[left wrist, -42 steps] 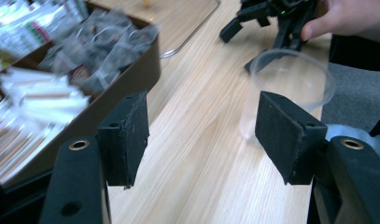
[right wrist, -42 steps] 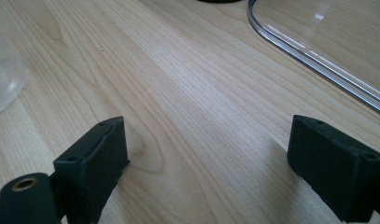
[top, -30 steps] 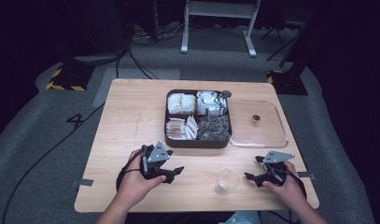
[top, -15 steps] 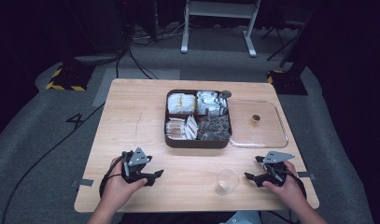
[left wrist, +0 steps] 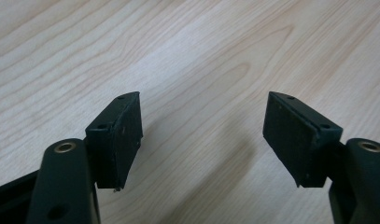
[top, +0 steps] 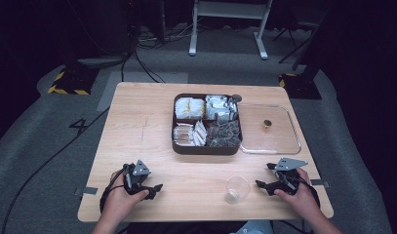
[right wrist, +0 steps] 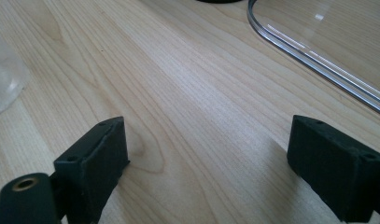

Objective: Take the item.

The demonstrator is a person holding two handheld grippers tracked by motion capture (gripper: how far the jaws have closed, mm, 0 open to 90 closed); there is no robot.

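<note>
My left gripper rests low over the table near the front left, held in a hand. Its jaws stand apart over bare wood with nothing between them, and they have just been opening a little. My right gripper sits at the front right, open, pointing left toward a clear plastic cup. In the right gripper view its jaws are wide apart with nothing between them, the cup is at the left edge and a clear lid lies ahead at the right.
A dark four-compartment box with packets and sachets sits mid-table. The clear lid lies flat to its right with a small brown object on it. The wooden table ends just behind both hands.
The left hand has moved left and toward the near edge, sinking closer to the tabletop. The right hand, the cup and the box have not moved.
</note>
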